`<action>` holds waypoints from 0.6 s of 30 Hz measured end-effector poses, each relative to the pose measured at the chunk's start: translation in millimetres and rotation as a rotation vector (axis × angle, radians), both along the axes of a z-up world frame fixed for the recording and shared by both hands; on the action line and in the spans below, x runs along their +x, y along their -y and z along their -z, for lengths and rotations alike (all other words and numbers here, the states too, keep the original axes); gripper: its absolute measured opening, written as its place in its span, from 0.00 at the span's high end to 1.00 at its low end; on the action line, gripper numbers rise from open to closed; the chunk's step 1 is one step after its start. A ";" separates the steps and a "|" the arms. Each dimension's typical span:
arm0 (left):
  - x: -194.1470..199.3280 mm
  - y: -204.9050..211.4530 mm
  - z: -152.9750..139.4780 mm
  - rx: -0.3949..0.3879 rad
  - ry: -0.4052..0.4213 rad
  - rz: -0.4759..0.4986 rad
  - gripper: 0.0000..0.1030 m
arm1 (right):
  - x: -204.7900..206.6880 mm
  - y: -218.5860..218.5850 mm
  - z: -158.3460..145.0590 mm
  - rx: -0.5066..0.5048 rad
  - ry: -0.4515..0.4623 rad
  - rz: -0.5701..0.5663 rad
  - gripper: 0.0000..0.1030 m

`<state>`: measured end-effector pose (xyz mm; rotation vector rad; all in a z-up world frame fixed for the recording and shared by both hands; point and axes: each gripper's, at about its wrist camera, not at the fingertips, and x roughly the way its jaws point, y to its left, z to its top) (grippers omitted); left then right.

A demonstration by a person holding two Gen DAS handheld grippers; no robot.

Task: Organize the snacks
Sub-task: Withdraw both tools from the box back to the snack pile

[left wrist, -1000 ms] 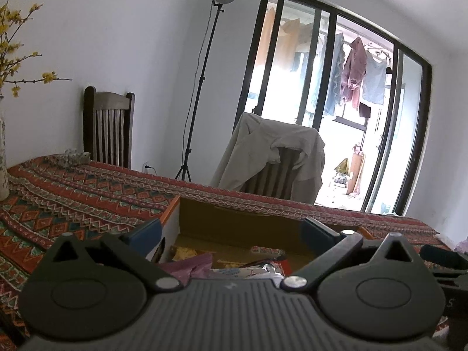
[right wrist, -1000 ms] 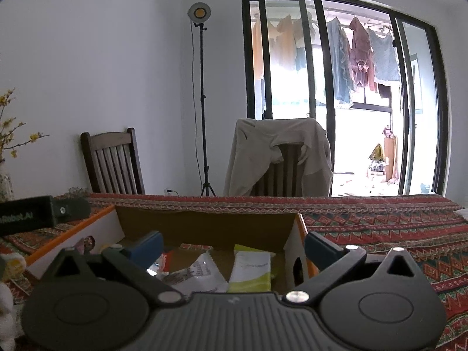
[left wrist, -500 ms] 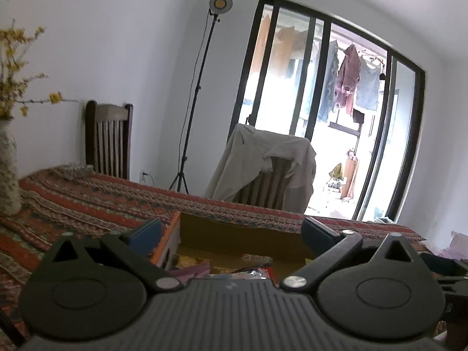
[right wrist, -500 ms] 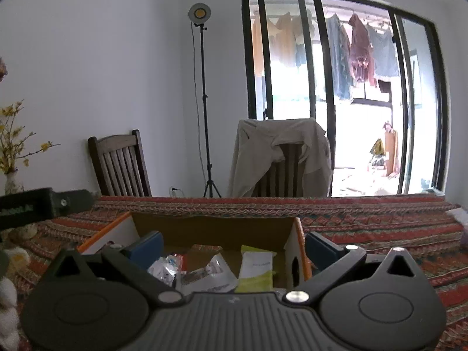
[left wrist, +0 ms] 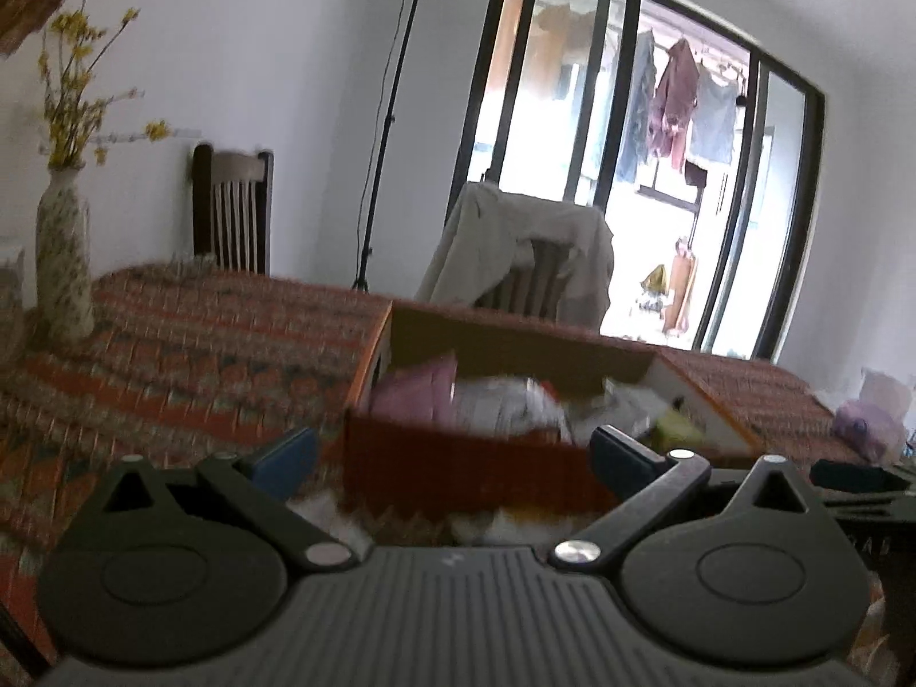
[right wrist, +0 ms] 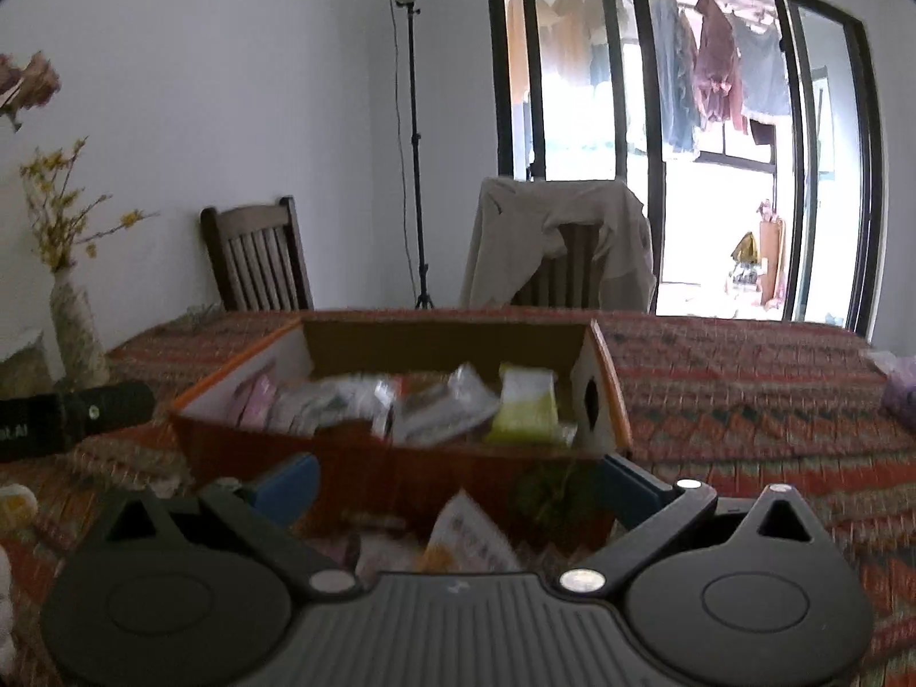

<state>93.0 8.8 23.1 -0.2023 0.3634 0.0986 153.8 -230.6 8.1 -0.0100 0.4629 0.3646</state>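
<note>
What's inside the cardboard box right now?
The cardboard box holds loose snack packets: a yellow-green packet at the right, clear silvery wrappers in the middle, pink packets at the left. The near wall hides the box floor and anything underneath.

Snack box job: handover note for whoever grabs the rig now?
Left gripper: open, empty, hovering before the near wall of the snack box.
Right gripper: open, empty, over loose packets lying on the tablecloth in front of the box.
Done: several snacks already in the box, including a yellow-green packet at its right end.
Left: pick up the loose packets and put them in. Left view is blurred.
</note>
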 end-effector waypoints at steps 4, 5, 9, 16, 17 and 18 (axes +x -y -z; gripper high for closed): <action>-18.1 -4.1 20.3 0.017 -0.034 -0.007 0.00 | -19.8 0.0 9.9 -0.041 -0.014 -0.001 0.00; -21.6 -5.3 24.4 0.022 -0.037 -0.012 0.00 | -23.4 1.9 12.9 -0.042 -0.024 -0.003 0.00; -26.8 -12.3 38.7 0.021 -0.065 -0.020 0.00 | -36.8 5.0 22.3 -0.068 -0.057 -0.004 0.00; -31.1 -14.4 47.7 0.018 -0.052 -0.010 0.00 | -41.5 5.9 34.8 -0.065 -0.124 0.007 0.00; -29.9 -14.3 48.3 0.017 -0.057 -0.005 0.00 | -42.2 4.0 34.9 -0.065 -0.126 0.004 0.00; -29.3 -14.4 48.6 0.013 -0.061 0.001 0.00 | -42.9 2.5 34.3 -0.066 -0.127 -0.005 0.00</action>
